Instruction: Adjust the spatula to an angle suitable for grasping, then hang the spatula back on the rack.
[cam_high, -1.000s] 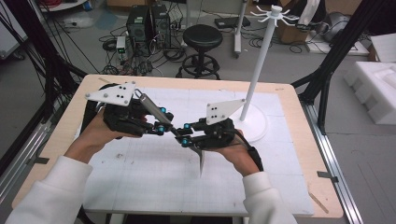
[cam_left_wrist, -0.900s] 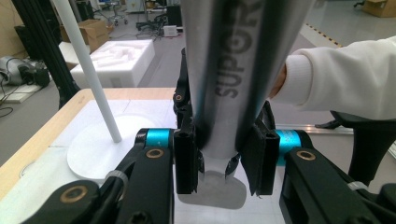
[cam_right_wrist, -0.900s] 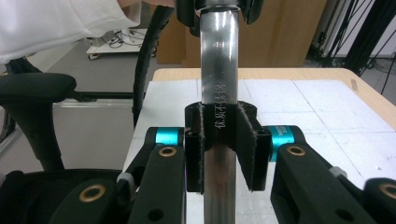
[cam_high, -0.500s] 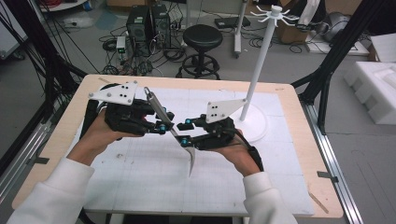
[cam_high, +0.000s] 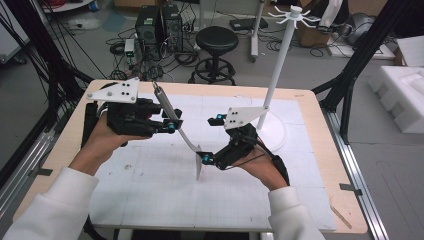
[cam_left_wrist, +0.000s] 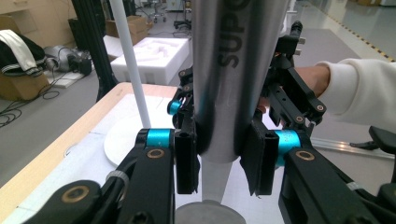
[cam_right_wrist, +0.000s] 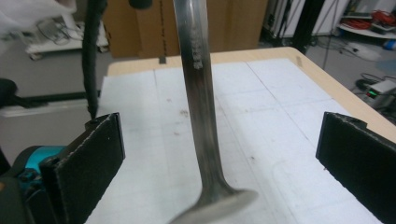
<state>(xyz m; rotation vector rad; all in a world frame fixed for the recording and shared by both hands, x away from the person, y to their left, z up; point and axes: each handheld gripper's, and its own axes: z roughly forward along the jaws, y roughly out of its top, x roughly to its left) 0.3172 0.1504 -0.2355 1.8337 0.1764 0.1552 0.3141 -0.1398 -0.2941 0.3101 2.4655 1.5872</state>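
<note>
A long steel spatula (cam_high: 167, 107) hangs over the white gridded mat (cam_high: 150, 190), its handle tip up and back and its blade (cam_high: 199, 167) down near the mat. My left gripper (cam_high: 172, 124) is shut on the handle, and the left gripper view shows the pads (cam_left_wrist: 187, 161) pressing the silver handle (cam_left_wrist: 229, 84) from both sides. My right gripper (cam_high: 210, 140) stands open. In the right gripper view its pads (cam_right_wrist: 88, 163) are spread wide on either side of the spatula's shaft (cam_right_wrist: 203, 121), not touching it.
A white pole stand (cam_high: 274, 85) with a round base (cam_high: 277, 135) rises at the mat's back right, just behind my right gripper. The wooden table edge (cam_high: 325, 130) frames the mat. A black stool (cam_high: 216, 40) and cables lie on the floor beyond.
My right gripper's jaws have spread wide open around the spatula's lower shaft. The left gripper kept its hold and shifted the spatula slightly right.
</note>
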